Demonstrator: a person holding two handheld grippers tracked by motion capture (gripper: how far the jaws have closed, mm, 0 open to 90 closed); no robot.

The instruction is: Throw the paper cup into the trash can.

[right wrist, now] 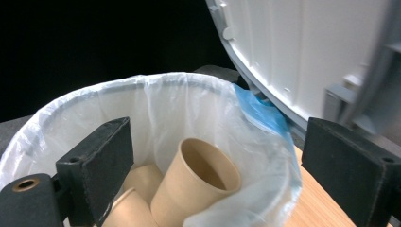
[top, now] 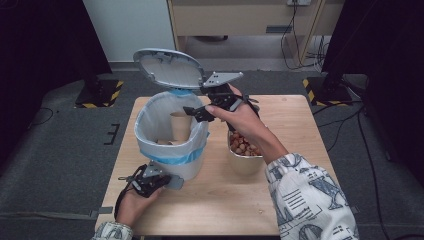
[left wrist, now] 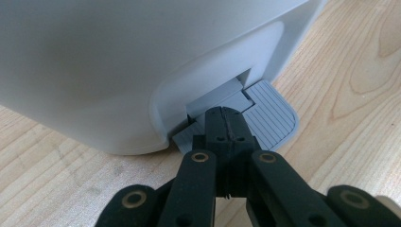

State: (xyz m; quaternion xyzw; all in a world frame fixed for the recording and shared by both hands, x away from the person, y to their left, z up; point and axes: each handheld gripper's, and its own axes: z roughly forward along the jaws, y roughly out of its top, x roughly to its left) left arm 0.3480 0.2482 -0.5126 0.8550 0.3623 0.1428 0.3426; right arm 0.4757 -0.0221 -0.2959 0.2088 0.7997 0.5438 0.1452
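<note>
Left gripper (left wrist: pixel 226 125), fingers pressed together, pushes down the bin (top: pixel 170 135)'s pedal (left wrist: pixel 265 116); right gripper (top: pixel 200 111) hovers above the bin, fingers wide and empty, over paper cups (right wrist: pixel 196 187).

Overhead and close views share bin (top: pixel 172 132).
</note>
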